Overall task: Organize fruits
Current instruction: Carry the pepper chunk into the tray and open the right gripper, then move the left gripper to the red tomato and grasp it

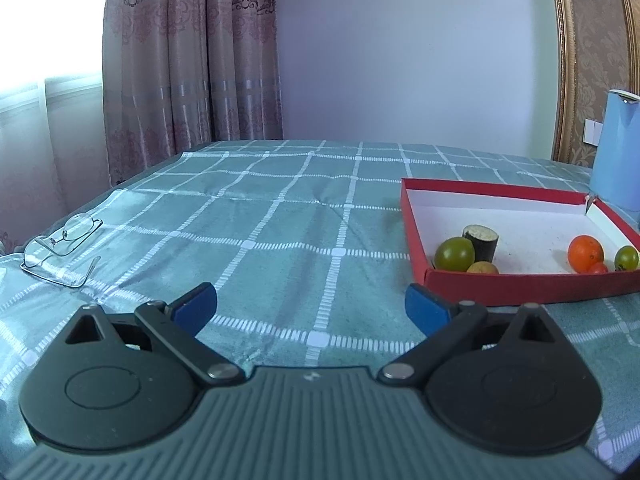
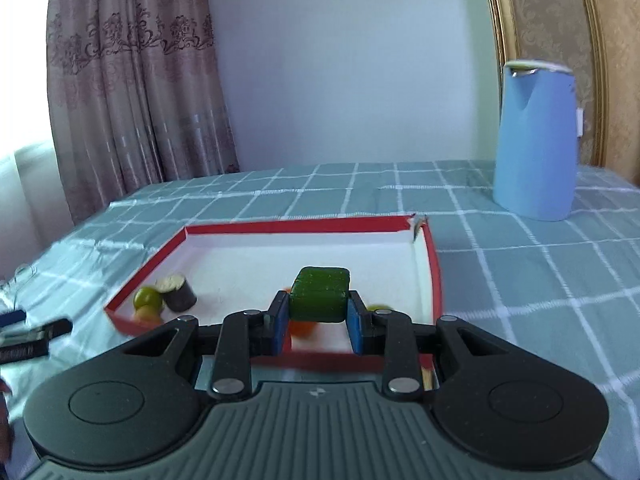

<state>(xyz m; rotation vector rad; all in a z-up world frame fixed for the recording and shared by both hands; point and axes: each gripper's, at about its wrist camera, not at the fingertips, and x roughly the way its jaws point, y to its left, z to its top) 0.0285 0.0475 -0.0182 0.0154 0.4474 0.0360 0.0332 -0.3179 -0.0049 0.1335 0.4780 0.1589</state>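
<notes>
Green fruit chunk [image 2: 320, 295] clamped in the right tool [image 2: 318, 314] hangs over the red tray [image 2: 434, 264], awaiting release; left tool [image 1: 310, 308] gapes empty.

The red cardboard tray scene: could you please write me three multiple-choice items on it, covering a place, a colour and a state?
1. Where do the wire-framed eyeglasses lie?
A. in the tray
B. on the checked teal cloth
C. on the jug

2. What colour is the tall plastic jug?
A. light blue
B. yellow
C. black

3. How are the right tongs?
A. open and empty
B. shut on an orange
C. shut on the dark green block

Key: B, the glasses rest on cloth left of the red cardboard tray; A, its body is light blue; C, both blue pads press the block's sides.
</notes>
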